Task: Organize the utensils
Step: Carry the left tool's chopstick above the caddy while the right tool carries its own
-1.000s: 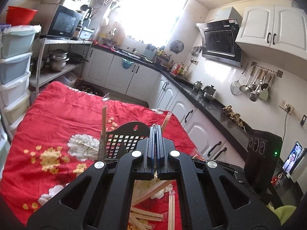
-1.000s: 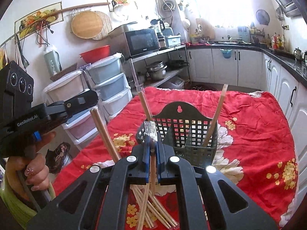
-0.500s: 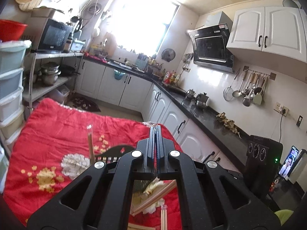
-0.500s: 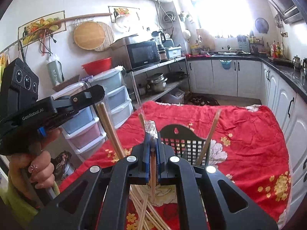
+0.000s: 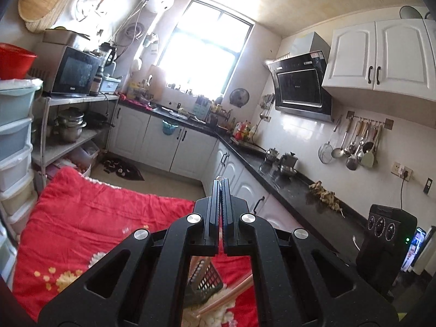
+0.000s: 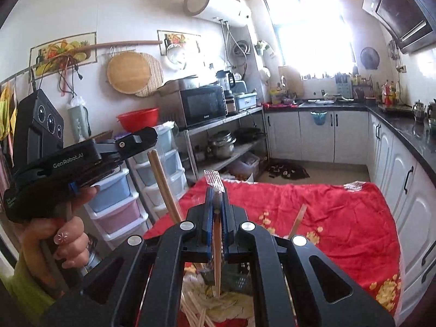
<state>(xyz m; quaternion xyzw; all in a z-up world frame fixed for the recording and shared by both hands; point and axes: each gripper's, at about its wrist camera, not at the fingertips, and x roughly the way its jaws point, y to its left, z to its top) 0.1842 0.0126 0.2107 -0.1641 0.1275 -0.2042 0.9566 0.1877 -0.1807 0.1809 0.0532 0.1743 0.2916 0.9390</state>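
My right gripper [image 6: 215, 193] is shut on a wrapped pair of wooden chopsticks [image 6: 217, 256], held upright with the clear wrapper end [image 6: 214, 180] sticking out above the fingertips. My left gripper [image 5: 221, 182] is shut; a thin clear wrapper edge shows at its tips. In the right wrist view the left gripper [image 6: 141, 139] is raised at the left, with a wooden chopstick [image 6: 163, 185] hanging below it. The black slotted utensil basket [image 5: 203, 278] sits on the red cloth under both grippers. Loose chopsticks [image 6: 193, 310] lie on the cloth beside it.
The red floral cloth [image 5: 90, 218] covers the table. Plastic drawers [image 6: 122, 199] and a metal shelf with a microwave [image 6: 203, 106] stand to the left. White cabinets and a black counter [image 5: 286, 188] run along the right.
Both grippers have risen and tilted upward, so the basket has dropped low behind the gripper bodies. The right gripper still holds its chopsticks.
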